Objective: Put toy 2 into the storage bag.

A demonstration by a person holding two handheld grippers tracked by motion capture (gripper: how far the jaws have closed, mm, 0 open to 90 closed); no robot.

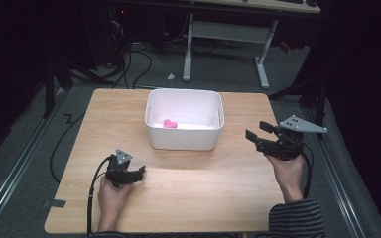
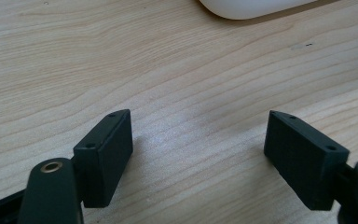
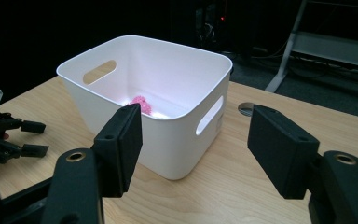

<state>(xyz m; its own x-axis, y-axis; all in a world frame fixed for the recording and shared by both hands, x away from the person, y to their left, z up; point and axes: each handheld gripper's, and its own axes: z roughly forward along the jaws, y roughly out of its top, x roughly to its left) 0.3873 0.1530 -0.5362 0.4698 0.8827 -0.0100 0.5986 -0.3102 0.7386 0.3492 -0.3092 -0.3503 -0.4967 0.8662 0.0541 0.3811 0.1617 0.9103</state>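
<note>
we see a white bin (image 1: 184, 126) standing near the middle of the wooden counter (image 1: 193, 183), a little toward the far edge, in the upper centre of the high view. inside it, on the bin's floor, lies a small pink object (image 1: 170, 124); in the right gripper view the same pink object (image 3: 141, 103) shows low against the far inner wall, behind the near rim. the bin has slot handles cut in its short walls.

our left gripper (image 1: 140, 172) sits at the lower left of the high view, low over the counter and well apart from the bin, held by the left hand (image 1: 111, 191). in the left gripper view its jaws stand wide apart with only bare wood grain between them, and a curve of the bin's base (image 2: 256, 7) shows at the top edge of that frame.

our right gripper (image 1: 258, 130) is at the right of the high view, beside the bin's right wall but not touching it, raised off the counter in the right hand (image 1: 288, 171), with its grey plate on top. in the right gripper view its jaws frame the bin's near corner (image 3: 186, 140); there is a clear gap between them and they clamp nothing, so they stand apart and empty. the left gripper (image 3: 32, 138) appears at the left edge of that view, farther off.

a striped sleeve (image 1: 295, 218) shows at the lower right of the high view.
</note>
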